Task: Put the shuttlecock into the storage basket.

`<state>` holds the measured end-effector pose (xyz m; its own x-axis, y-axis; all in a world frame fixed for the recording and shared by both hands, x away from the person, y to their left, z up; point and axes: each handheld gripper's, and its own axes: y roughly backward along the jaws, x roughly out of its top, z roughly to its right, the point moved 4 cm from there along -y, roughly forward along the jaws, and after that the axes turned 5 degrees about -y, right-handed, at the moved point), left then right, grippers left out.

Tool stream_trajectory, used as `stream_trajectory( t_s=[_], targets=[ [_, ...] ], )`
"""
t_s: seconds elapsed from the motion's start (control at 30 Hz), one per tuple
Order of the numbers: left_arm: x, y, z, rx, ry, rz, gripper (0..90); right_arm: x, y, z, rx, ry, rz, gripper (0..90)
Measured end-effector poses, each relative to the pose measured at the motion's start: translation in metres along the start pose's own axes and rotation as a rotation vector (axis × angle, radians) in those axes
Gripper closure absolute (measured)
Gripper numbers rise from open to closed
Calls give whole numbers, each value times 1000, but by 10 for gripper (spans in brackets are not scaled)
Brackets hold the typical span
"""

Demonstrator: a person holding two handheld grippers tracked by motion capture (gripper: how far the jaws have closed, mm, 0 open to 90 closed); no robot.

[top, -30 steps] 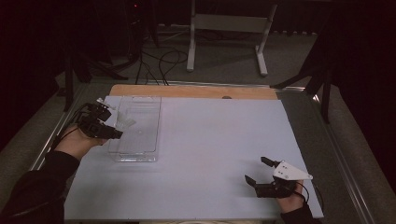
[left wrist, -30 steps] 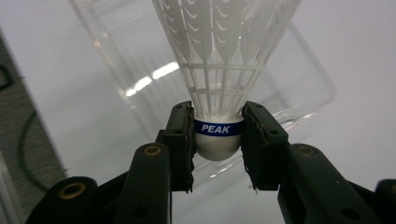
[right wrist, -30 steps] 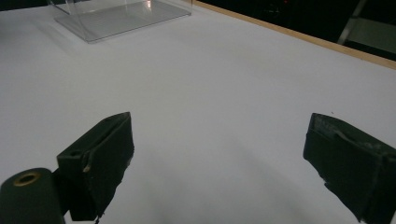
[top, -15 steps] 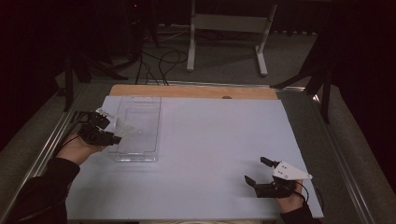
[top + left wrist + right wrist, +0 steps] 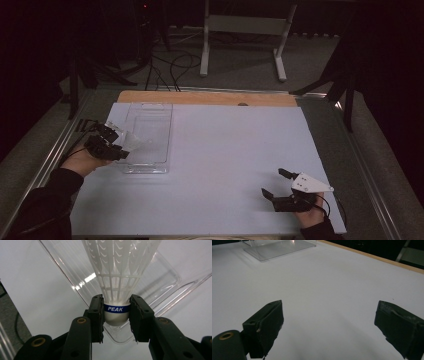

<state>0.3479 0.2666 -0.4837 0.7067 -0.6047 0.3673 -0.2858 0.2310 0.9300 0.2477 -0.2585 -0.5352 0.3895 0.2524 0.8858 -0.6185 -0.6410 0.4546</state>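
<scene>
The shuttlecock (image 5: 117, 277) is clamped by its white cork base between the jaws of my left gripper (image 5: 116, 315), its feather skirt pointing away from me over the near corner of the clear plastic tray (image 5: 150, 125) on the white table (image 5: 225, 150). My right gripper (image 5: 329, 325) rests low over bare table, well apart from the tray, its jaws spread wide with nothing between them.

text: "PEAK" | on: blue band – shuttlecock (image 5: 117, 308) cork base
</scene>
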Motion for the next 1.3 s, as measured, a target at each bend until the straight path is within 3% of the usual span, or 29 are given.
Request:
stream_trajectory(
  t_s=[0.23, 0.43, 0.57, 0.8, 0.93, 1.1, 1.3],
  targets=[
    [6, -1, 1, -22, -1, -37, 658, 0, 0, 0, -1, -3, -2, 87],
    [10, -3, 1, -7, 5, -86, 657, 0, 1, 1, -2, -2, 0, 87],
    [12, -5, 3, -10, -6, -141, 652, 0, 0, 1, -3, -5, -2, 87],
    [16, -8, 8, -16, -59, -221, 649, 0, 1, 1, -4, -4, 1, 87],
    [18, -6, 8, -10, -54, -224, 637, 0, 1, 1, -2, -3, 0, 87],
    [23, 0, 6, 20, -48, -204, 414, 0, 1, 1, -4, -3, 3, 87],
    [26, 5, 6, 24, -31, -186, 281, 0, 1, 1, -4, -4, 3, 87]
  ],
)
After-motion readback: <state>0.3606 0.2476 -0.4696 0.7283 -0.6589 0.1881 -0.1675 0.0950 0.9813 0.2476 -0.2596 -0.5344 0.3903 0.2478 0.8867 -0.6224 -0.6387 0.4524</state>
